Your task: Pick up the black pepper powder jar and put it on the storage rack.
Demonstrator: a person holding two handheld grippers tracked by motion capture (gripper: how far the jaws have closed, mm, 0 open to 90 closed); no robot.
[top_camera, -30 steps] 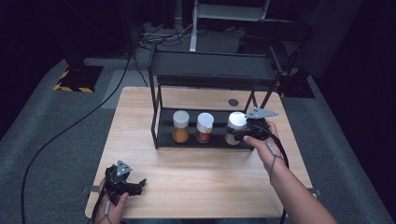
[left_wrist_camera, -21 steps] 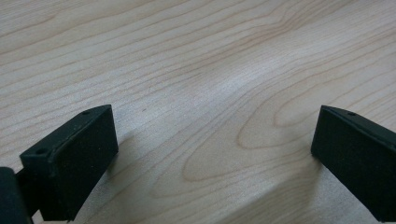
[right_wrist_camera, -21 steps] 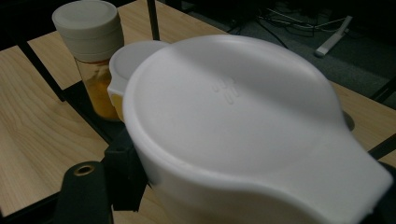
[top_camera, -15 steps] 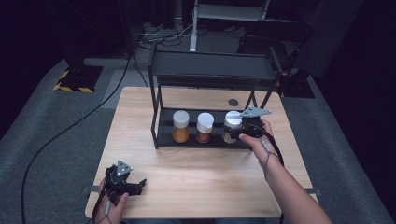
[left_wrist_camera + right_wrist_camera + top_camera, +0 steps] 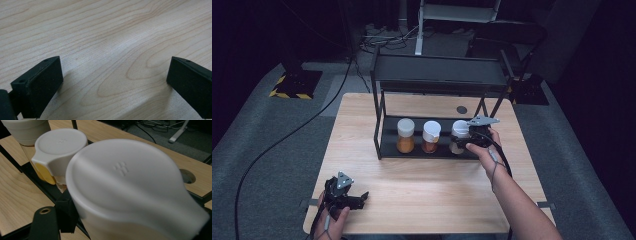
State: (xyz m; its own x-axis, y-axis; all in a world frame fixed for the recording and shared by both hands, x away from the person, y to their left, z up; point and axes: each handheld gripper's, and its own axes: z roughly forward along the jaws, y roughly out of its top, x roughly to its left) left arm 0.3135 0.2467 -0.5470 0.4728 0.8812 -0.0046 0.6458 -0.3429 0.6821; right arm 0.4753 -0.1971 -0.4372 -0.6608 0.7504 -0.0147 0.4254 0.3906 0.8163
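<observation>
On the pale, grained wooden table [image 5: 427,185], the smooth white-lidded round jar [image 5: 459,136] is clasped by the right gripper [image 5: 468,138] on the black metal rack [image 5: 384,135]; the left gripper [image 5: 357,199] rests spread wide, grasping nothing.

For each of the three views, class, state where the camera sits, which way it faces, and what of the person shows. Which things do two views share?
High view: above the table's near side, facing forward and down; both forearms, left claw, right claw.
Left gripper view: on the left claw, facing bare table.
Right gripper view: on the right claw, facing the jar.
Shared: that jar, the middle jar.
</observation>
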